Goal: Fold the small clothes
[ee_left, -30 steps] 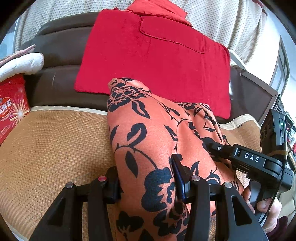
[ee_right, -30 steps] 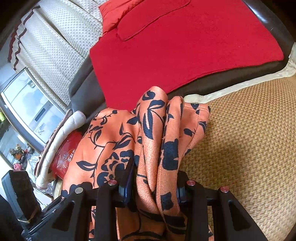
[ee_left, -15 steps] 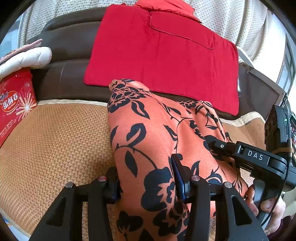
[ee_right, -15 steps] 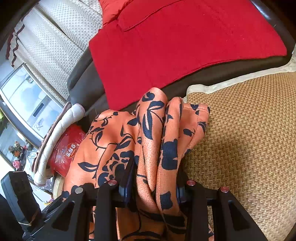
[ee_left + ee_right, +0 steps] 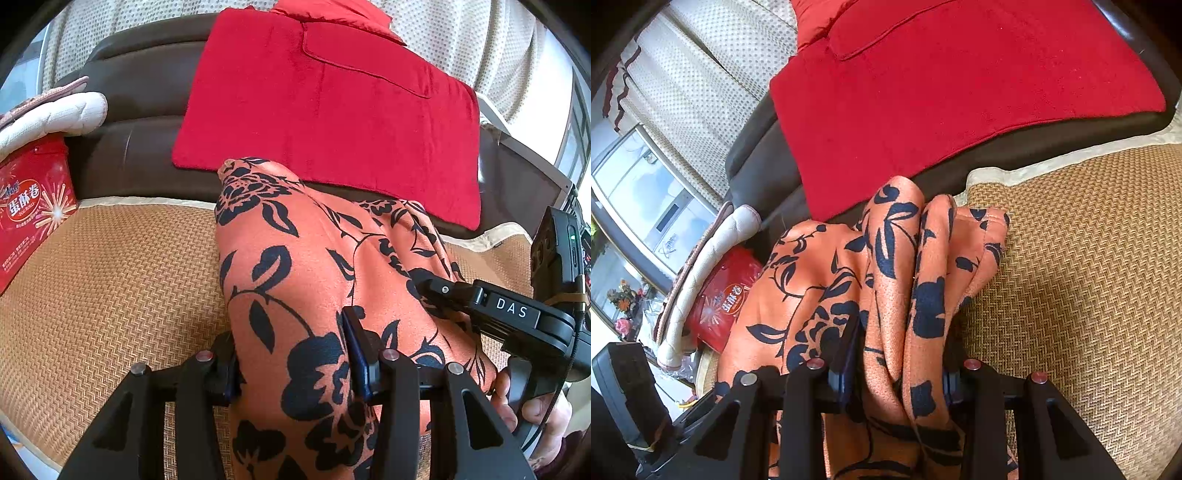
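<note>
A: Where is the garment in the left wrist view?

B: The orange cloth with black flowers (image 5: pixel 295 280) fills the lower centre of the frame, bunched up and running from the bottom edge to just below the middle. It lies over a woven straw mat (image 5: pixel 110 280) that spreads across the lower left.

A: And the left tool?

B: The left tool (image 5: pixel 291 363) sits at the bottom centre, its jaws partly apart and closed on a thick fold of the cloth; both pads press into the fabric.

A: What about the other one?

B: The right tool (image 5: pixel 897 373) appears at the bottom centre of its own view, clamped on several gathered folds of the same cloth (image 5: pixel 905 280), which stand up between the jaws. In the left wrist view that tool (image 5: pixel 436 291) comes in from the right edge, its tip on the cloth, and a hand (image 5: pixel 535 413) grips its handle at the lower right.

A: Anything behind?

B: A red blanket (image 5: pixel 325 122) is draped over a dark brown sofa back (image 5: pixel 140 140) across the upper centre. At the left edge stands a red box with printed characters (image 5: pixel 29 206), with a white quilted item (image 5: pixel 51 114) above it. In the right wrist view a window (image 5: pixel 639 192) shows at the left.
</note>
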`<state>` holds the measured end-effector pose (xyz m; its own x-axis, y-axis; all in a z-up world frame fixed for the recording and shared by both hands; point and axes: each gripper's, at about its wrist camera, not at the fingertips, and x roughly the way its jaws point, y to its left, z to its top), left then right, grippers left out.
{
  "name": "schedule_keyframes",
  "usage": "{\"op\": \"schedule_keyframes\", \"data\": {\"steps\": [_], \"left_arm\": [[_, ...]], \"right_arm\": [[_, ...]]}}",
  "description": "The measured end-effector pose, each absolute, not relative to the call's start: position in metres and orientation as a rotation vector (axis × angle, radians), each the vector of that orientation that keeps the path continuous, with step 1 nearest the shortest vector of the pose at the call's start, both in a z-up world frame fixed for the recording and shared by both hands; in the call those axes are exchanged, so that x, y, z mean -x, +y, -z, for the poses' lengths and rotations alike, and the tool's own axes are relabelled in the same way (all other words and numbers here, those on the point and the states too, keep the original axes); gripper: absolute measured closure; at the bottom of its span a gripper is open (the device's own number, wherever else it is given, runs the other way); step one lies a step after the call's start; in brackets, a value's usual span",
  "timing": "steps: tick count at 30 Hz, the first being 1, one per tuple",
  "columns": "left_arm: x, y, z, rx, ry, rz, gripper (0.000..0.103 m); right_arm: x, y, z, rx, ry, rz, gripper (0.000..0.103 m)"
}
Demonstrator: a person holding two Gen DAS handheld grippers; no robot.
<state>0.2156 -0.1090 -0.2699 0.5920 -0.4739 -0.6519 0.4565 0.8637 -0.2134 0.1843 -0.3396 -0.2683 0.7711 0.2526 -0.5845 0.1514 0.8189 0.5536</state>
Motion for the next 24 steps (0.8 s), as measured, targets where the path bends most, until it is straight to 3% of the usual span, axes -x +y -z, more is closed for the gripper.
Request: {"op": "schedule_keyframes", "data": {"steps": [24], "left_arm": [[-0.227, -0.118, 0.278, -0.025, 0.849, 0.495, 0.054]], "right_arm": [[-0.187, -0.342, 0.267, -0.615, 0.74, -0.036, 0.07]]}}
